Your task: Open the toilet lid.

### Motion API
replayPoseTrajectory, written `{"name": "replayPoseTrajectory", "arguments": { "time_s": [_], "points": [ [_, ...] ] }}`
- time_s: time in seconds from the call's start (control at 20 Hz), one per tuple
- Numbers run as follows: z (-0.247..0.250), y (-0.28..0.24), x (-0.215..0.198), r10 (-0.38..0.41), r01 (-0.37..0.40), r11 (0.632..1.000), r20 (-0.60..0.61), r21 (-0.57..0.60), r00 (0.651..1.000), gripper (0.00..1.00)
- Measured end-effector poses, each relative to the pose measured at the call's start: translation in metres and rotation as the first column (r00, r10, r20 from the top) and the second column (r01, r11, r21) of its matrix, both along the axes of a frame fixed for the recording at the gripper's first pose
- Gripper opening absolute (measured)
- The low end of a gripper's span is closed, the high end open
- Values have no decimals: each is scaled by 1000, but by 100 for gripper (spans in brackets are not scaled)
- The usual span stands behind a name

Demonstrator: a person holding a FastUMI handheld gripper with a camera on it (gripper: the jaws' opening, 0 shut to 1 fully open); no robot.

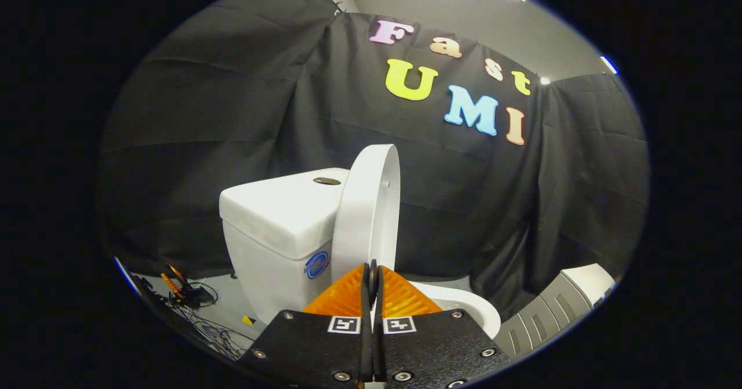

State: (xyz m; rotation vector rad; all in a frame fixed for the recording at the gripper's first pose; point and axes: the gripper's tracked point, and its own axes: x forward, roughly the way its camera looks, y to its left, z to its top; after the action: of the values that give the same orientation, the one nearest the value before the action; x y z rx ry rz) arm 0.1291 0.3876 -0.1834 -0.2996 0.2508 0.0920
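A white toilet stands against the booth's black cloth wall. Its lid (368, 203) is raised nearly upright and seen edge-on, leaning towards the tank (278, 221), which has a flush button (326, 181) on top. My gripper (372, 270) is shut, the two fingers pressed together with nothing visible between them. The fingertips sit just in front of the lid's lower part. Whether they touch it I cannot tell. To the right of the fingers, a curve of the seat and bowl rim (472, 311) shows below the lid.
Cables and a small black and orange device (188, 291) lie on the floor left of the tank. A grey and white ribbed object (556, 311) stands low at the right, close to the bowl. The black cloth hangs close behind the toilet.
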Motion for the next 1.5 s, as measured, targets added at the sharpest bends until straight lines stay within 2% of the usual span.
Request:
{"name": "replayPoseTrajectory", "arguments": {
  "time_s": [0.5,0.7,0.8,0.9,1.0,1.05,1.25,1.5],
  "points": [
    [-2,2,5,-6,6,1000,-2,16,1000,0],
    [-5,12,5,37,-37,999,-27,18,999,7],
    [-6,18,2,73,-72,997,-43,11,996,19],
    [-10,30,-4,128,-125,991,-69,49,989,45],
    [-6,38,-12,152,-147,986,-73,80,986,85],
    [0,35,-15,152,-146,985,-62,90,986,97],
    [33,29,-22,161,-158,967,1,198,987,95],
    [91,-4,-24,158,-180,941,97,287,983,95]
  ]
}}
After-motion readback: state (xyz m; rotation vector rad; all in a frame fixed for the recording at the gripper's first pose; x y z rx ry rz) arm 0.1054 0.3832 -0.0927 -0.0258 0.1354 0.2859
